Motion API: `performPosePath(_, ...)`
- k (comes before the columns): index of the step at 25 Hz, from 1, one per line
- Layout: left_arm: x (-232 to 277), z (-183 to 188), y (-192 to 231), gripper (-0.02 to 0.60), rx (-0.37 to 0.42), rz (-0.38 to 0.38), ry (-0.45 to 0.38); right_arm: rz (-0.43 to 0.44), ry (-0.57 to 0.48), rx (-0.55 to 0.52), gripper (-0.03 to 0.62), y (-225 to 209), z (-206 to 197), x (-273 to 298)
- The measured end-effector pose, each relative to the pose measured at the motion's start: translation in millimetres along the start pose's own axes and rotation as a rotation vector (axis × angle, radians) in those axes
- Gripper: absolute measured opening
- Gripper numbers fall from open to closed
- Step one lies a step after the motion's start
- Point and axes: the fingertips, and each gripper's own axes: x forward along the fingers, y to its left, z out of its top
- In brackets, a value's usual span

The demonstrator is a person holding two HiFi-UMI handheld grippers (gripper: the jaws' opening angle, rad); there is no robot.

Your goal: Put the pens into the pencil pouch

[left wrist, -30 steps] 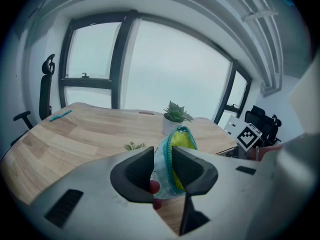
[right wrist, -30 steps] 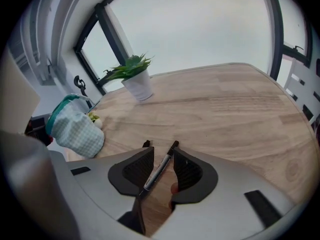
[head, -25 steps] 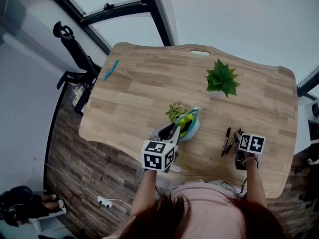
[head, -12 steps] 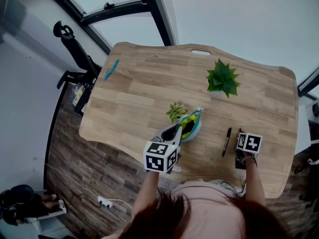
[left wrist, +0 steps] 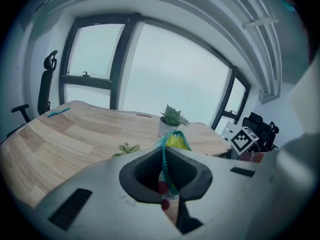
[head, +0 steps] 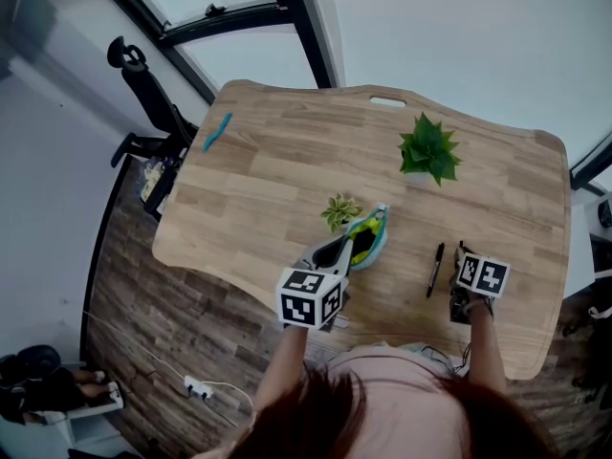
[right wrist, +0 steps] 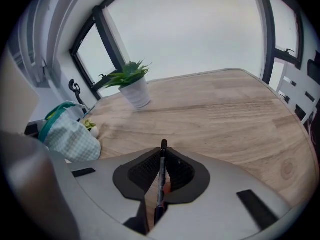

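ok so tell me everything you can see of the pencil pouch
The pencil pouch is small and of soft fabric, pale green with a fine check, with a teal zip along its rim and a yellow-green lining. It stands with its mouth open on the wooden table, close beside a small leafy plant and towards the person's side. The left gripper has its fingers shut on the zip edge and holds that side up. What lies inside cannot be made out.

The left tongs [head: 338, 250], angled down, clamp the pouch [left wrist: 173, 142] rim; the right tongs [head: 461, 256], tilted steeper, have just closed on a pen [right wrist: 160, 178].
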Motion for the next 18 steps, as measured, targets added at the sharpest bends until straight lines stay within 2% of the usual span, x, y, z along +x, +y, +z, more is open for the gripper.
performPosePath(18, -2.3, -0.6, -8.6, 0.011, -0.085, 0.0, -0.025, 0.194, -0.193, 0.075, 0.032, 40.6, 48.0, -34.6)
